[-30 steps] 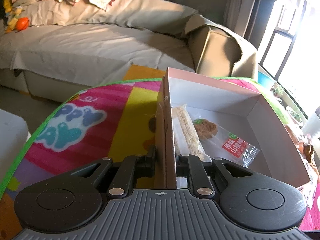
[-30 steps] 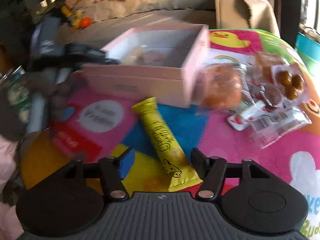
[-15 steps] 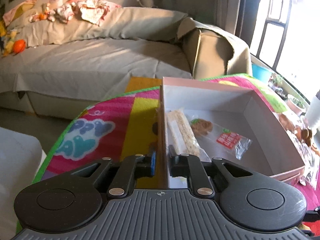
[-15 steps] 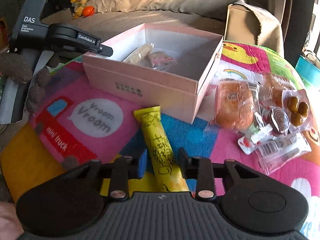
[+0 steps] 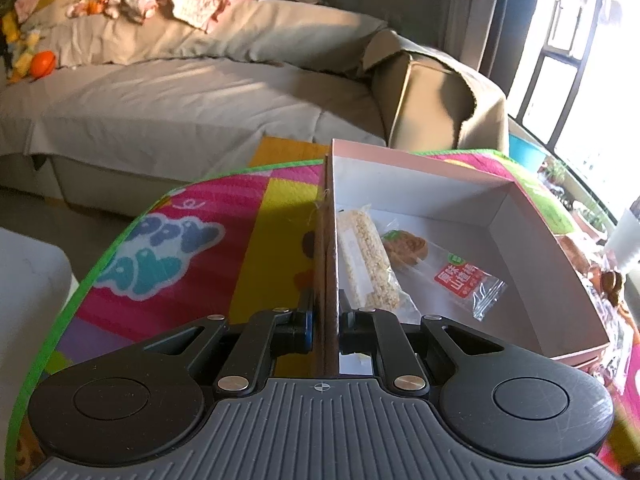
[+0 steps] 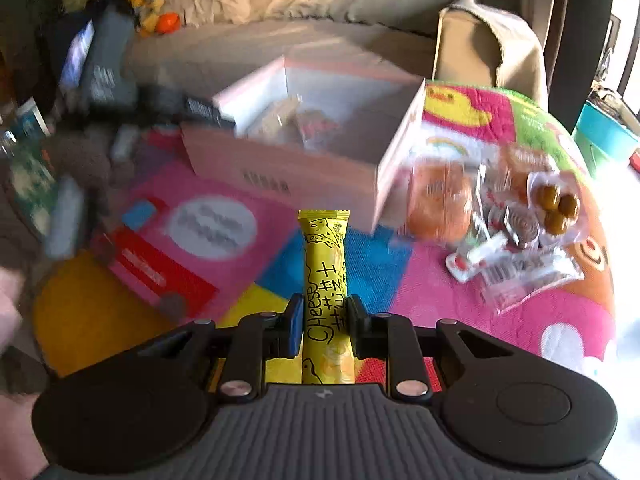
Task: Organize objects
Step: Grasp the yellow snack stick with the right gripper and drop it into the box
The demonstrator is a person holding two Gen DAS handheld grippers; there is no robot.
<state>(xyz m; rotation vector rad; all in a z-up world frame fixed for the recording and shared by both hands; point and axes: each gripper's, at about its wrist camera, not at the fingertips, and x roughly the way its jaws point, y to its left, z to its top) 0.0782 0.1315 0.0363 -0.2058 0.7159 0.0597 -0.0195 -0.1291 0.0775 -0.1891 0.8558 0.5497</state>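
Note:
An open pink box (image 5: 532, 216) (image 6: 280, 178) sits on a colourful play mat. My left gripper (image 5: 325, 320) is shut on the box's near left wall. Inside lie a rice-crisp bar (image 5: 366, 258) and a bagged cookie snack (image 5: 436, 266). My right gripper (image 6: 322, 322) is shut on a yellow cheese snack stick (image 6: 326, 276), held lifted and pointing toward the box. The left gripper (image 6: 160, 100) shows blurred at the box's far left corner in the right wrist view.
Several loose packaged snacks (image 6: 504, 216) lie on the mat (image 6: 460, 312) right of the box. A beige sofa (image 5: 180, 112) with clothes and toys stands behind. A teal tub (image 6: 604, 136) is at far right. The mat's green edge (image 5: 100, 264) curves at left.
My right gripper closed on the yellow stick and lifted it off the mat, straightening it toward the box. My left gripper kept its grip on the box wall.

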